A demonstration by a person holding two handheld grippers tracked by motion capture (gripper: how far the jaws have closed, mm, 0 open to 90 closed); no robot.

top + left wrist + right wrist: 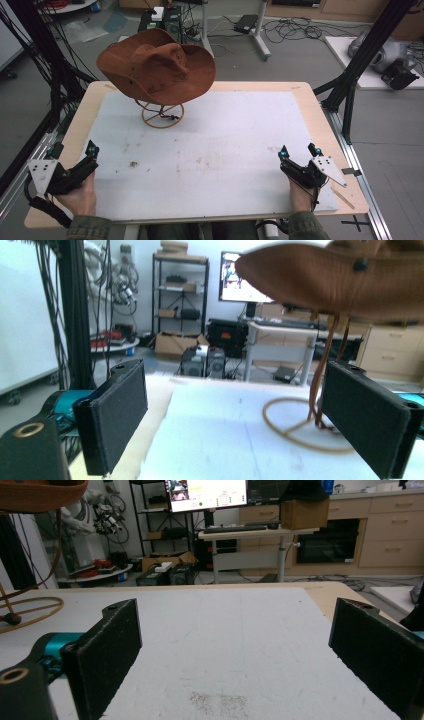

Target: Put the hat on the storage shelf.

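A brown wide-brimmed hat (157,65) rests on a wire stand with a round ring base (162,116) at the far left of the white mat (210,150). Its brim (330,280) hangs over the left gripper view, cords dangling down to the ring base (300,432). My left gripper (75,150) sits at the table's front left, jaws wide apart and empty. At the front right my right gripper (299,150) is open too, holding nothing. A strip of the hat's brim (42,494) and part of the ring base (27,611) show at the left of the right gripper view.
The mat lies on a light wooden tabletop (327,130) and carries small brown stains (207,161) near its middle. Black frame posts (360,55) stand at the table's left and right. Cables, boxes and desks lie on the floor beyond the far edge.
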